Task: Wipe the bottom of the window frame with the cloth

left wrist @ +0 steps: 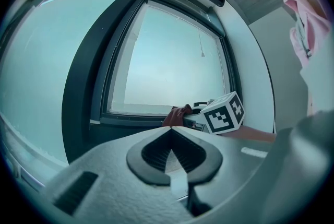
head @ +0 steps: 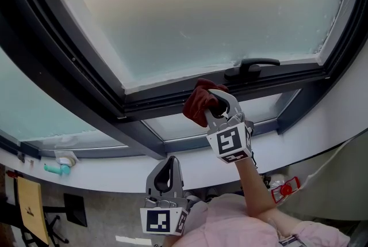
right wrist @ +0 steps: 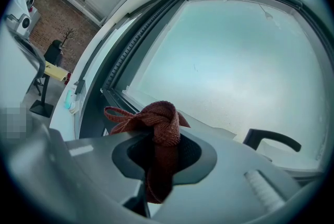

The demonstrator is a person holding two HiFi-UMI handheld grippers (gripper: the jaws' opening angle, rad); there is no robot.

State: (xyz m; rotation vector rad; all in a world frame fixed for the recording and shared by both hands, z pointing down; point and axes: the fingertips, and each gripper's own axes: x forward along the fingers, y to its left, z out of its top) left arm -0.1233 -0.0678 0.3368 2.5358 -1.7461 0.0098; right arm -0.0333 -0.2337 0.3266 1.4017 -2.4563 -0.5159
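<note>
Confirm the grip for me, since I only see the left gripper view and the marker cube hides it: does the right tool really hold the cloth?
Observer: Yes. The right gripper view shows the right tool shut on the cloth, which bunches above its jaws.
Operator: Where is the cloth?
Observer: In the head view it sits at the window frame's bottom rail, left of the black handle.
Operator: And my left tool?
Observer: It hangs below the white sill, away from the frame.

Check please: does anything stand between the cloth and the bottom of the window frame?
Nothing visible does. The right gripper holds the cloth at the bottom frame rail. Only the black handle sits further right along it.
</note>
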